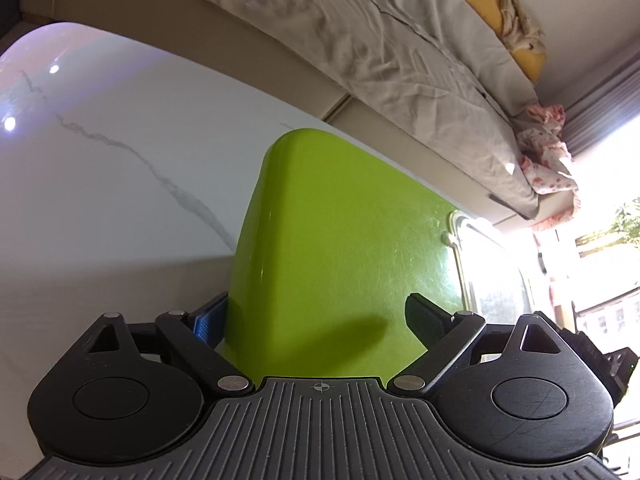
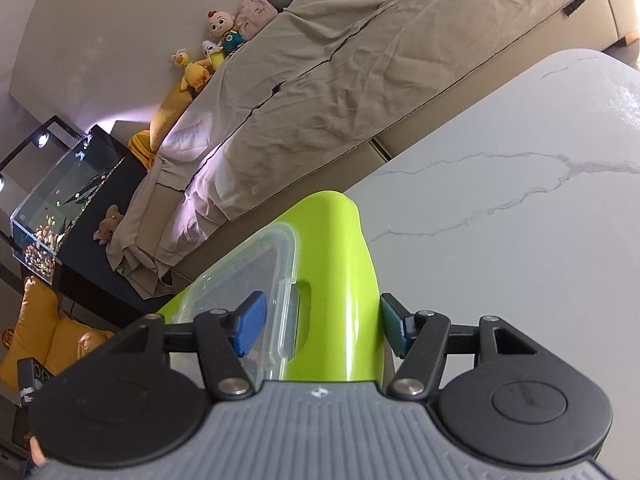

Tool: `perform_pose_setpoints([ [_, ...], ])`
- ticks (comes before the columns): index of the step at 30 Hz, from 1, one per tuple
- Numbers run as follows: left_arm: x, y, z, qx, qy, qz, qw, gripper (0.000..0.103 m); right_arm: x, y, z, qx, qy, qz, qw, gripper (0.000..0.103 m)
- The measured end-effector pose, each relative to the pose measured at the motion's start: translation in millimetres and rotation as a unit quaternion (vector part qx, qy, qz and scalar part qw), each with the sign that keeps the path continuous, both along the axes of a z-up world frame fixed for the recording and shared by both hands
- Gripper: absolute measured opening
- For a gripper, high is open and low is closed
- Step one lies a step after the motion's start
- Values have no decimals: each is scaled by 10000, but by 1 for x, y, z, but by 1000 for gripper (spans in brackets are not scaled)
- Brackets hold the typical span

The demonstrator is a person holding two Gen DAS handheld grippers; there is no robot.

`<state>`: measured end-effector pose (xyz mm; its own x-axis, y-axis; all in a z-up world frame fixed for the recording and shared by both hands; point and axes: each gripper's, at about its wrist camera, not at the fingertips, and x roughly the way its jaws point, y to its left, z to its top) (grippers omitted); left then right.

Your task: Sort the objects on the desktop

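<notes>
A lime green tray [image 1: 340, 240] rests on the white marble table [image 1: 100, 180]. A clear plastic lidded box [image 2: 240, 280] lies in it; its edge shows in the left wrist view [image 1: 480, 272]. My left gripper [image 1: 316, 320] straddles the tray's left rim, one pad outside and one inside, jaws closed on the rim. My right gripper [image 2: 320, 324] straddles the tray's right rim [image 2: 344, 280], its left pad over the clear box and its right pad against the tray's outer wall. Both grip the tray at opposite ends.
A bed with beige covers [image 2: 340, 80] runs along the table's far side, with plush toys [image 2: 216, 44] on it. A fish tank [image 2: 56, 208] stands on a dark cabinet. A bright window [image 1: 600, 260] is at the right.
</notes>
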<state>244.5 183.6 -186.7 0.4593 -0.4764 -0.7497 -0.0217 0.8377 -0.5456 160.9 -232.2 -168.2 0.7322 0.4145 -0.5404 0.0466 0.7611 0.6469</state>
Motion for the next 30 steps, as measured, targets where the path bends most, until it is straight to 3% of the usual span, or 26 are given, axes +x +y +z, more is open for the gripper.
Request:
perform_pose_setpoints([
  [8,-9,18,-15,-429,177,216,9987,95,-2,5,-2,166,128,182,9996,68],
  [10,-7,26,-14,-595,156,297,9977,95,-4,-2,-1,404,112,44,9991,77],
  [14,-6,30,-14,-674,88,334,9971,96,-15,-15,3,453,-6,-311,9985,82],
  [15,-6,30,-14,-683,75,352,9970,96,-18,-16,2,393,-13,-323,9987,80],
  [20,1,25,-3,-650,-84,438,9969,96,-21,-8,0,158,-28,-112,9998,53],
  [24,8,17,9,-346,-273,317,9985,96,-16,-2,5,-59,-74,-53,9999,50],
  [26,9,15,6,-222,-164,346,9990,96,-15,1,7,-90,-73,-36,9999,50],
  [30,6,16,-7,-398,27,338,9986,96,-16,5,9,-153,-170,19,9997,50],
])
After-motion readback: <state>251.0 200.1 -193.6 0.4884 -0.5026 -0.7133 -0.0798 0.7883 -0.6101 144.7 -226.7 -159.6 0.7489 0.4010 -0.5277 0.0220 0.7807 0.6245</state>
